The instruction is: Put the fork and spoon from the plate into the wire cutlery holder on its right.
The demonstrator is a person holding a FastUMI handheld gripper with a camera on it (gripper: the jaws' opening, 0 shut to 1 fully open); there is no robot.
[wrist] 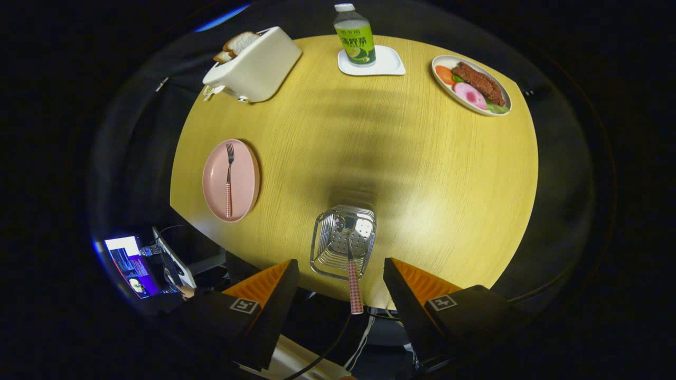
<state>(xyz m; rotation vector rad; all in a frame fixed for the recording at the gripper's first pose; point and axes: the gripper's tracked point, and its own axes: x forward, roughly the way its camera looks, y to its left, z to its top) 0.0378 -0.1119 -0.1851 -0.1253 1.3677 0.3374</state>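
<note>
My gripper point(340, 274) is open and high above the near edge of the table. Just ahead of and between the fingers stands the wire cutlery holder point(328, 253). A spoon point(351, 274) with a red-and-white checked handle rests in it, bowl down inside the wires, the handle sticking out toward me between the fingers without touching them. To the left of the holder lies a pink plate point(243, 182). On the plate is the fork point(229, 182) with a matching checked handle, tines pointing away from me.
The round yellow wooden table point(422, 174) also carries a white toaster point(256, 66) with bread slices at the far left, a green bottle point(355, 36) on a white coaster, and a plate of food point(471, 84) at the far right. A lit laptop screen point(129, 258) sits below the table's left edge.
</note>
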